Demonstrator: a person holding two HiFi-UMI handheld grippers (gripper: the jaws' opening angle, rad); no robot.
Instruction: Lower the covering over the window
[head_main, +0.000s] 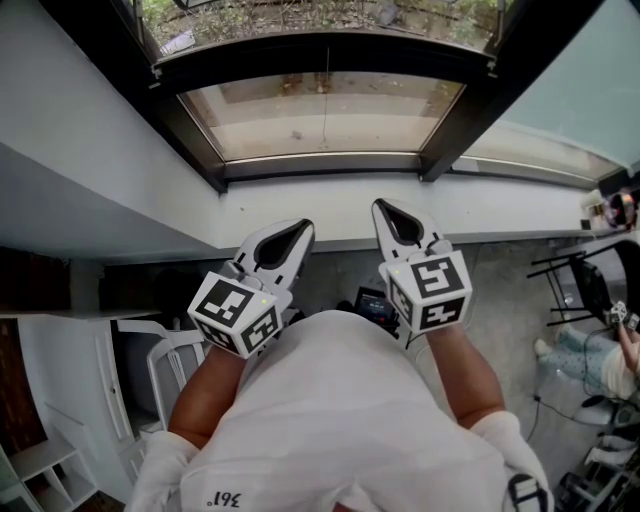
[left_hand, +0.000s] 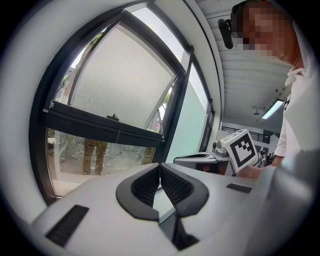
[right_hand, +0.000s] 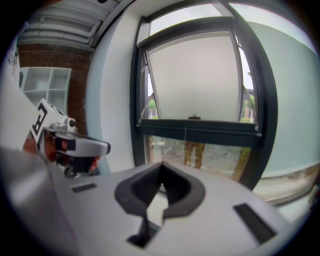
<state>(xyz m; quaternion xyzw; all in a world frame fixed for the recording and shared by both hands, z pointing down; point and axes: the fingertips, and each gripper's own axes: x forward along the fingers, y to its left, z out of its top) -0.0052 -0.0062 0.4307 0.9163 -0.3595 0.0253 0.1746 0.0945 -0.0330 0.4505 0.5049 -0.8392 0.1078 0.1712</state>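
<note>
Window blind (right_hand: 195, 75) well beyond left gripper (left_hand: 160, 167), right gripper (right_hand: 161, 167).

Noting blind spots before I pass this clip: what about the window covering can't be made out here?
Top of the pale covering: both gripper views, it runs behind the upper window frame, so no roller shows.
Thin cord over the dark crossbar: right gripper view, too fine to see where it ends.
Small dark piece on the crossbar: too small to identify.
</note>
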